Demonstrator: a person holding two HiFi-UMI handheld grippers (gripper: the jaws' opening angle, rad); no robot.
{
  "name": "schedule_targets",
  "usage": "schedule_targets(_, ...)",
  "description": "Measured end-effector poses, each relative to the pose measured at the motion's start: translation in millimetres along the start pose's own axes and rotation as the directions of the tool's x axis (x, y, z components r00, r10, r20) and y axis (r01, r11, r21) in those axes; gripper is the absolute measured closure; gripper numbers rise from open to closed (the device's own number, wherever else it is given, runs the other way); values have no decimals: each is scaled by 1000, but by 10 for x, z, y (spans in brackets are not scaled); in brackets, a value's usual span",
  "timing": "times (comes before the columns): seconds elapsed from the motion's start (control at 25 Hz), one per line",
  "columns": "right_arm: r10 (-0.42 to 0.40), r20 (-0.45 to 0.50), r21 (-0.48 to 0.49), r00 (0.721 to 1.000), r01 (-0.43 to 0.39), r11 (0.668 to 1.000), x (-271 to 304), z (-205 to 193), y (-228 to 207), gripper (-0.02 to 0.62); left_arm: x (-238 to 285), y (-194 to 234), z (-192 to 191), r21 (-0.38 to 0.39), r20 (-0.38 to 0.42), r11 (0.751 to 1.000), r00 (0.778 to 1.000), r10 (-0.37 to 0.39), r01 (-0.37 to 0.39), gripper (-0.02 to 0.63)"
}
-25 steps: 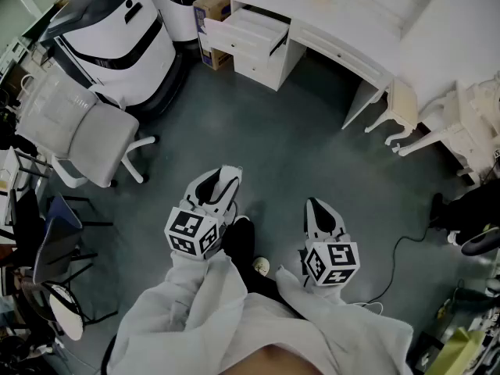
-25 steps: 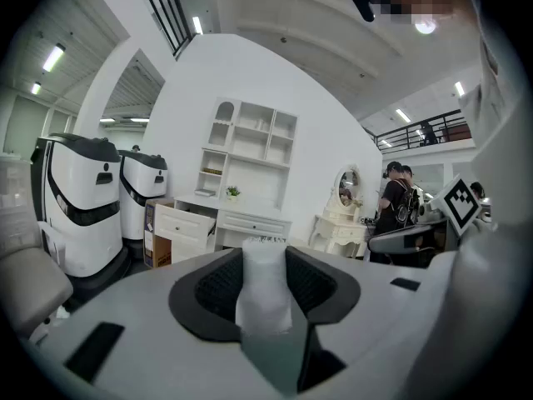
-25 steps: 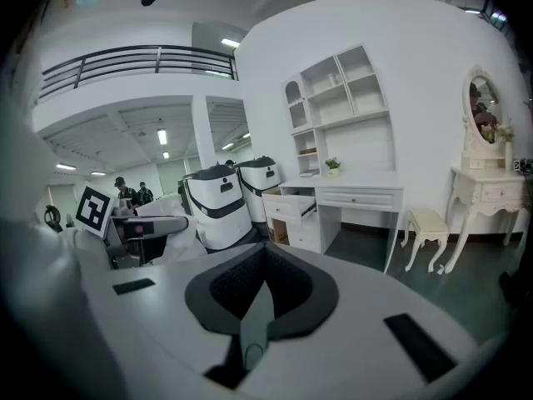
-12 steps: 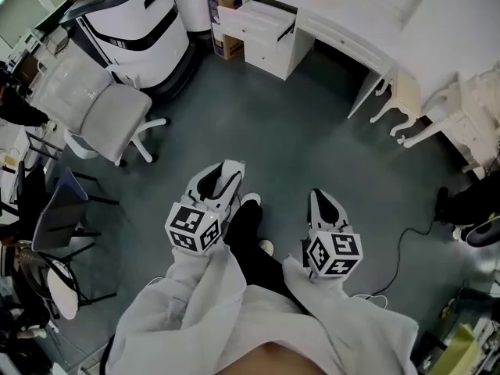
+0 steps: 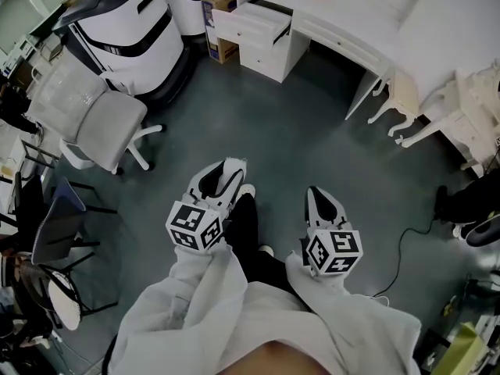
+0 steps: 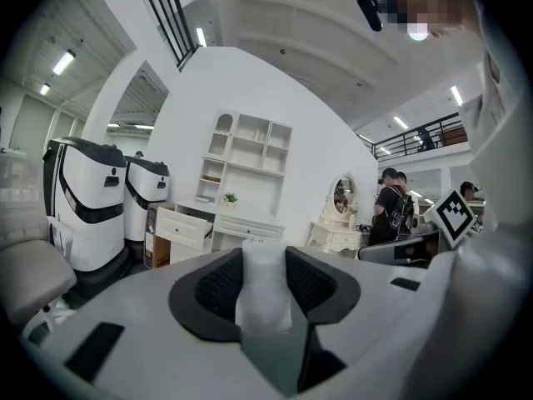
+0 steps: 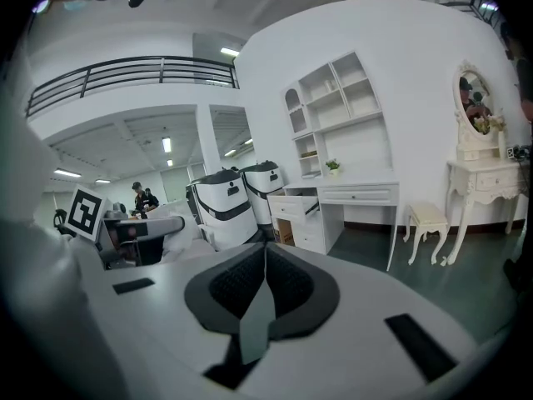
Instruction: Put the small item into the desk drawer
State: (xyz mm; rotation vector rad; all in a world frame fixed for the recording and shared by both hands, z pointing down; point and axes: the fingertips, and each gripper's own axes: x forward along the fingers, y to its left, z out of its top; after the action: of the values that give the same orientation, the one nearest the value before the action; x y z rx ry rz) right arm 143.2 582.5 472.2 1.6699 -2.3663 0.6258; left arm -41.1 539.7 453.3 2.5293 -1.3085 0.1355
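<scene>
A small white, translucent item [image 6: 265, 294] sits upright between the pads of my left gripper [image 6: 265, 267], which is shut on it. In the head view that gripper [image 5: 223, 180] is held low at the left, above the grey floor. My right gripper [image 5: 317, 199] is beside it at the right; in the right gripper view its jaws [image 7: 265, 265] meet with nothing between them. The white desk [image 5: 348, 26] stands far ahead, its top drawer [image 5: 251, 22] pulled open. The open drawer also shows as drawer [image 6: 181, 227] and drawer [image 7: 297, 207].
A pale office chair [image 5: 98, 119] is at the left, two white machines [image 5: 125, 30] and a cardboard box [image 5: 211, 18] beside the desk. A stool [image 5: 402, 104] and dressing table [image 5: 473, 104] stand right. A cable [image 5: 406, 244] lies on the floor. People [image 6: 393, 213] stand far off.
The person has stepped forward, one dark leg and shoe swinging ahead between the grippers. The desk and chair have shifted in the head view. Both grippers keep their place and their jaws as before.
</scene>
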Motion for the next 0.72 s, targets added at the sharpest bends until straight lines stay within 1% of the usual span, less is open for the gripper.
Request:
schedule_targets(0.24,-15,15,-2,1000,15,1000,541,434,-238,561,571,367,375,14,17,1000,1000,-4,4,431)
schedule_targets(0.48,-37,41,-8,998,38,999,1130,907,-304,561,1086,807,783,48,28,998,999,-34,33,431)
schedule_targets(0.72,-43,45,-16,998,44,999,1659,1226,-307,561,1485,1217,1029,50,29,997,998,-58,56,431)
